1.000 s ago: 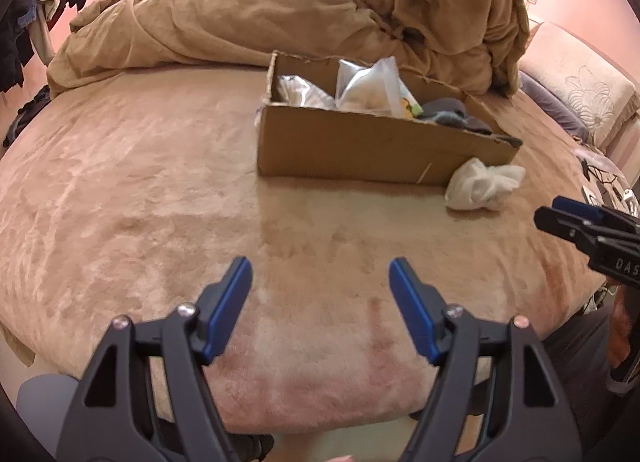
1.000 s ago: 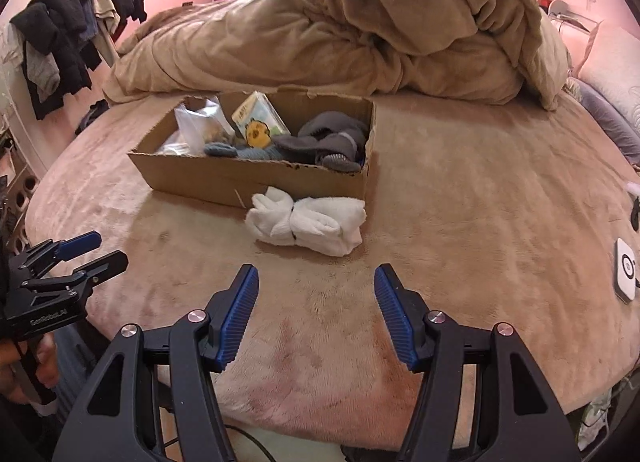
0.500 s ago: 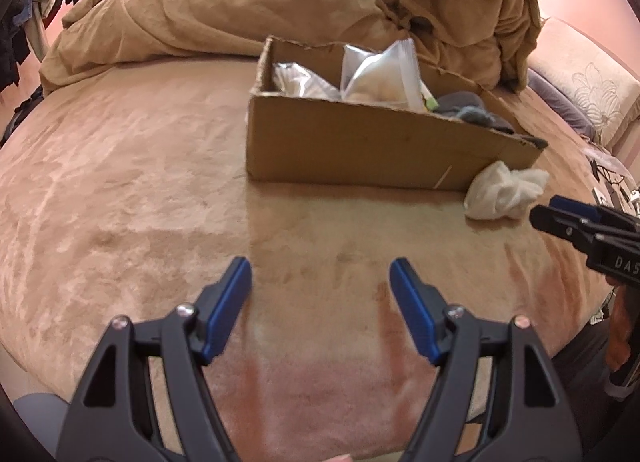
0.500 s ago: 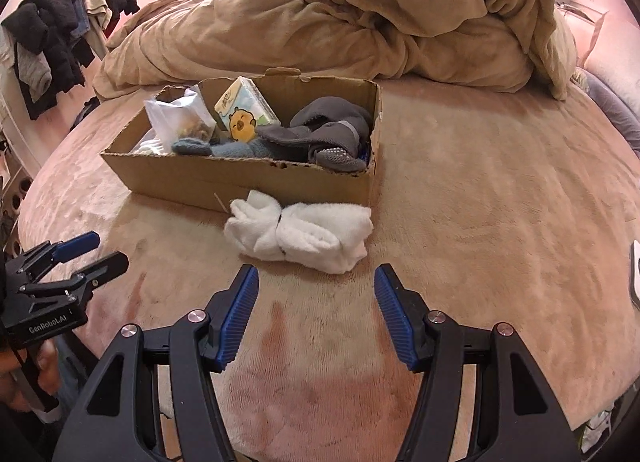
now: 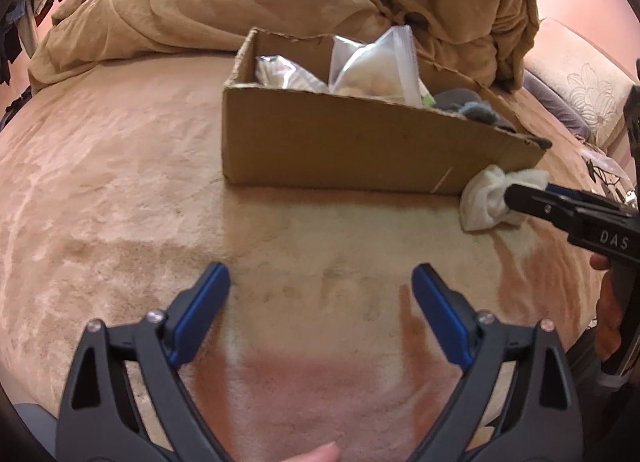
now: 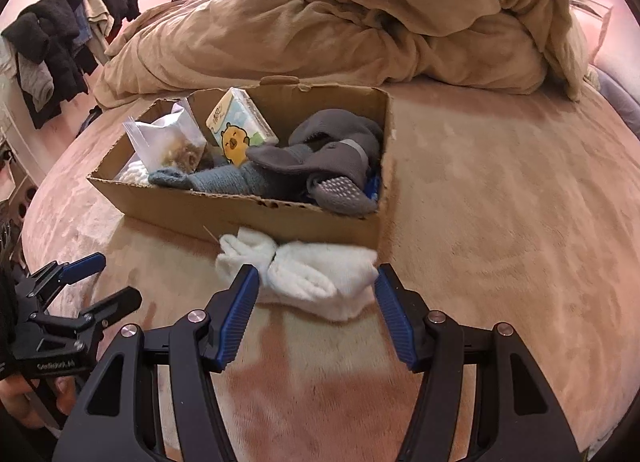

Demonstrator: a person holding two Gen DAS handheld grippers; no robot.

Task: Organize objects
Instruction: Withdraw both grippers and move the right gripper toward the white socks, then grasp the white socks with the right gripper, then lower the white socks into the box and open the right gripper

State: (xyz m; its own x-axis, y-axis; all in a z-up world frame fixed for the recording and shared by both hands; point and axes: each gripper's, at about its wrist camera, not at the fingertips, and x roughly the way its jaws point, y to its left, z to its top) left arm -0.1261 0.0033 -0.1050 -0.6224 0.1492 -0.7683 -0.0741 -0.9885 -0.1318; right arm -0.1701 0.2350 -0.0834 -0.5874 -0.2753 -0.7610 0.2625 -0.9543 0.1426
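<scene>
A rolled pair of white socks (image 6: 320, 282) lies on the tan bed cover against the near wall of a cardboard box (image 6: 240, 213). My right gripper (image 6: 316, 274) stands open right over the socks' near edge, one fingertip at each side, pads not pressing. The box holds a clear snack bag (image 6: 168, 141), a tissue pack with a yellow chick (image 6: 240, 129), grey socks (image 6: 332, 165) and a blue-grey sock (image 6: 224, 179). My left gripper (image 5: 320, 276) hovers over bare cover before the box (image 5: 340, 149), its jaws opening with nothing between them. The left view shows the socks (image 5: 484, 201) partly behind the right gripper (image 5: 520, 197).
A heaped tan duvet (image 6: 360, 21) fills the bed behind the box. Dark clothes (image 6: 60, 41) hang on a rack at the far left. A flowered pillow (image 5: 584, 93) lies at the right. The bed's rounded edge runs just below both grippers.
Both grippers have come forward and down towards the box. The right gripper's fingertips now flank the white socks. The left gripper's jaws have spread wider.
</scene>
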